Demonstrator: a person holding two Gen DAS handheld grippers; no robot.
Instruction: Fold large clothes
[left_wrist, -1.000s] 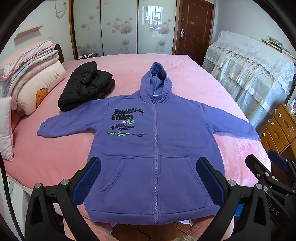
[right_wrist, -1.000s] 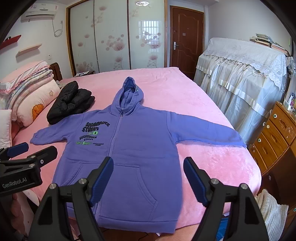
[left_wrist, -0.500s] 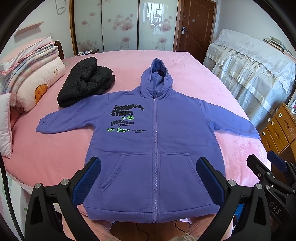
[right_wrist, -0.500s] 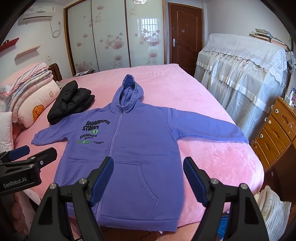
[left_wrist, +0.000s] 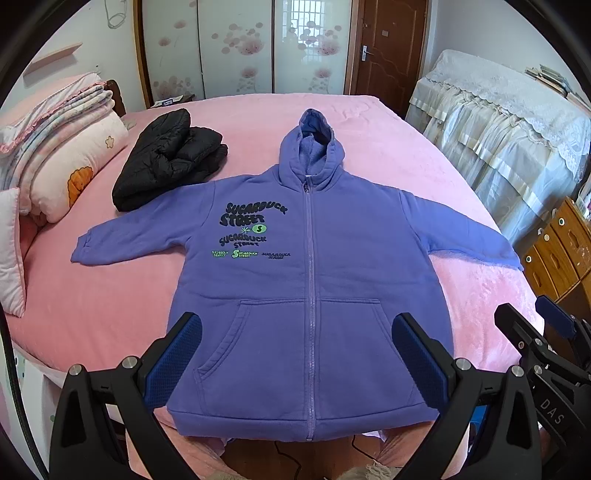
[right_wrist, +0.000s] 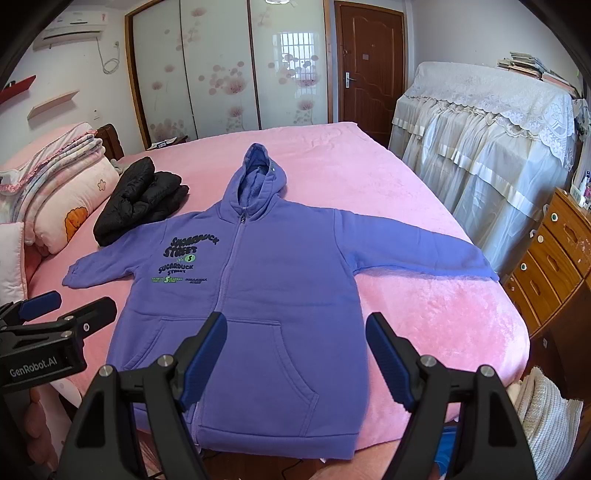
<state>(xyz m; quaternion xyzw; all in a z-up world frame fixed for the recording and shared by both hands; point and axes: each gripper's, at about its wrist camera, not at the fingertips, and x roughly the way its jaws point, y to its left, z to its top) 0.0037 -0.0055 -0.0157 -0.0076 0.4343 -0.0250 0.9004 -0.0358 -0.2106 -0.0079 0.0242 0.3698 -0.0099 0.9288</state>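
Purple hoodie (left_wrist: 314, 288) lies flat, front up and zipped, on the pink bed (left_wrist: 92, 306); both sleeves spread wide, hood pointing to the far side. Its hem overhangs the near bed edge; the right cuff reaches the bed's right edge near the wooden drawers (right_wrist: 554, 258). Folded black jacket (left_wrist: 166, 158) sits just beside the left sleeve; stacked bedding (left_wrist: 62, 147) further left. Bare pink surface surrounds the hood and lies beyond it.

Left gripper (left_wrist: 295, 354) hovers above the hem, jaws wide apart, holding nothing. Right gripper (right_wrist: 295, 354) hangs level beside it over the pocket area, jaws likewise apart and empty.
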